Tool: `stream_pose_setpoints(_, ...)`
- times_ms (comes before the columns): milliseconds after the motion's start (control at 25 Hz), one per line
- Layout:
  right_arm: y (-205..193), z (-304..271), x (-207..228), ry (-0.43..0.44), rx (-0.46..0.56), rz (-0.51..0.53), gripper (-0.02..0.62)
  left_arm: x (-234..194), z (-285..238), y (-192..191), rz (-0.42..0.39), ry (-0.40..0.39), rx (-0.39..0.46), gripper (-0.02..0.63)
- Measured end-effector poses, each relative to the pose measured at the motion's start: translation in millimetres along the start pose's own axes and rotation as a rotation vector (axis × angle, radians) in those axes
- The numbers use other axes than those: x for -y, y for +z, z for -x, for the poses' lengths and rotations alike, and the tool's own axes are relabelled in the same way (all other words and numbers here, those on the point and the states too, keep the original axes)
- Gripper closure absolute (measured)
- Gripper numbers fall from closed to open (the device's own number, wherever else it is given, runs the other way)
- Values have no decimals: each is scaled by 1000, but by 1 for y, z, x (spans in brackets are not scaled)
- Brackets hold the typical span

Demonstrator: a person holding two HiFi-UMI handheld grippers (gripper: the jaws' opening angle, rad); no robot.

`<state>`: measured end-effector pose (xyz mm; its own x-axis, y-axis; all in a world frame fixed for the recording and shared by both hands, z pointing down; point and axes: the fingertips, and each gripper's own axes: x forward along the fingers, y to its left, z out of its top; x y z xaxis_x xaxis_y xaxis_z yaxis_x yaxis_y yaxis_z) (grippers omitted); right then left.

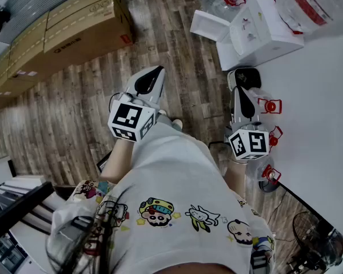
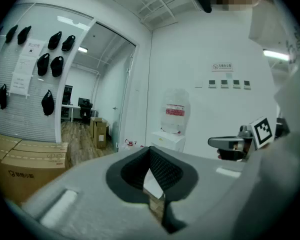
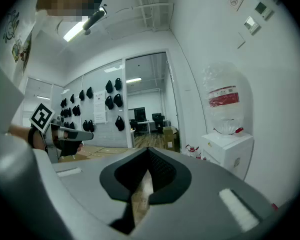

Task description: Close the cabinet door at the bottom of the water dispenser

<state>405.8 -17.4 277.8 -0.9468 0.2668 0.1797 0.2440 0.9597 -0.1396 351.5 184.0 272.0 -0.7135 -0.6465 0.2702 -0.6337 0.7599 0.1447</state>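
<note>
Both jaws closed, nothing in them. Left gripper point(image 1: 152, 76) and right gripper point(image 1: 241, 80) are held out near the person's body, pointing roughly level over the wood floor point(image 1: 74, 113).

The water dispenser point(image 1: 257, 30) stands far right against the white wall, bottle point(image 1: 308, 4) on top, well apart from both grippers. In the right gripper view it sits ahead and to the right point(image 3: 227, 151). A white panel point(image 1: 208, 26) sticking out left of its base looks like the open cabinet door; I can't confirm the hinge side.

Handling guess: the door is a light, stiff hinged panel and should swing with little force. No grip needed. Push with the closed jaws on the flat face near the free edge, away from the hinge, and ease it shut so the dispenser doesn't rock.

Cardboard boxes point(image 1: 63, 33) sit far left. Spare bottles with red handles point(image 1: 268, 105) line the wall on the right.
</note>
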Motion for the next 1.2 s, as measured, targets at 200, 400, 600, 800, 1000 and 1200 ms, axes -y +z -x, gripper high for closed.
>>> stream_pose_setpoints(200, 7, 2, 14, 9, 52, -34, 584, 8, -6, 1, -20, 3, 32, 607)
stream_pose_setpoints(400, 1, 2, 7, 47, 37, -42, 584, 7, 3, 1, -4, 26, 40, 607)
stream_pose_setpoints(600, 2, -11, 7, 62, 34, -46, 583, 0, -1, 5, -5, 27, 46, 607)
stream_pose_setpoints(800, 0, -34, 10, 59, 33, -55, 578, -17, -14, 8, -5, 23, 53, 607)
stream_pose_setpoints(1000, 5, -77, 11, 51, 28, -58, 575, -54, -42, 19, 2, 15, 62, 607)
stream_pose_setpoints(1200, 13, -138, 12, 43, 12, -68, 572, -102, -81, 33, 11, -5, 48, 607)
